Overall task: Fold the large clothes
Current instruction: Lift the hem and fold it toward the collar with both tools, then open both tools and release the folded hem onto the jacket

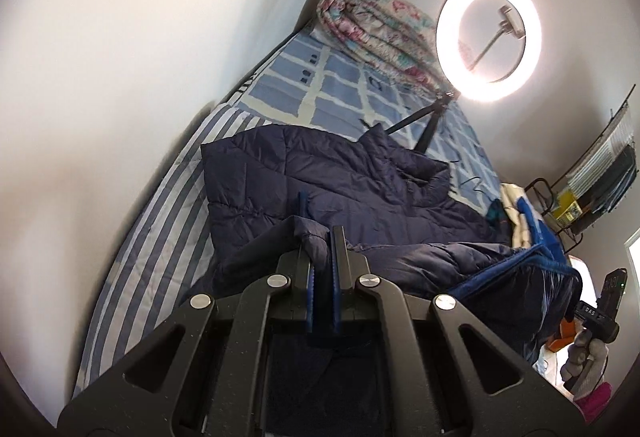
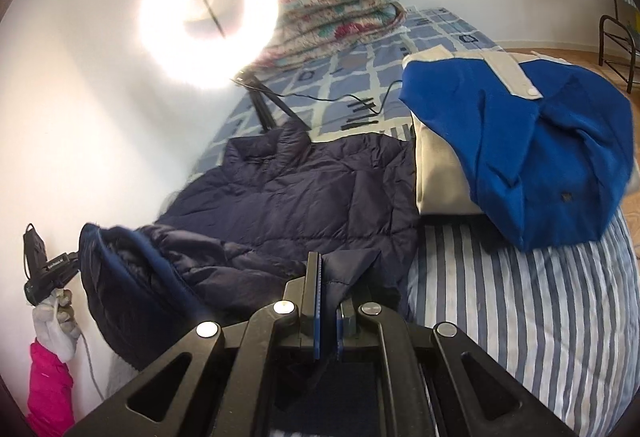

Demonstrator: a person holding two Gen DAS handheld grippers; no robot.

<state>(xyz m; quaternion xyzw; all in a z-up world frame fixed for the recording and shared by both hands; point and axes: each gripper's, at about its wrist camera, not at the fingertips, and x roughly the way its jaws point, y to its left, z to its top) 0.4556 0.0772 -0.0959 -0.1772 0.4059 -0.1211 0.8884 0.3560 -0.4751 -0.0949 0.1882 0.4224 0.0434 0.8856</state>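
Note:
A navy quilted jacket (image 1: pixel 320 173) lies spread on the bed, with its near part bunched and lifted. My left gripper (image 1: pixel 320 233) is shut on a fold of the jacket's near edge, and navy fabric shows between its blue pads. In the right wrist view the same jacket (image 2: pixel 300 189) runs from the bed's middle to a raised, rolled part at the left. My right gripper (image 2: pixel 330 277) is shut on another corner of the jacket's edge, and the cloth hides its right finger. A gloved hand (image 2: pixel 52 321) holds the left tool beside the wall.
The bed has a striped sheet (image 2: pixel 520 297) and a blue checked cover (image 1: pixel 320 85). A blue and cream garment (image 2: pixel 520 141) lies right of the jacket. A ring light (image 1: pixel 488 37) stands on a tripod on the bed, beside a folded floral quilt (image 2: pixel 340 9). A white wall runs along the left.

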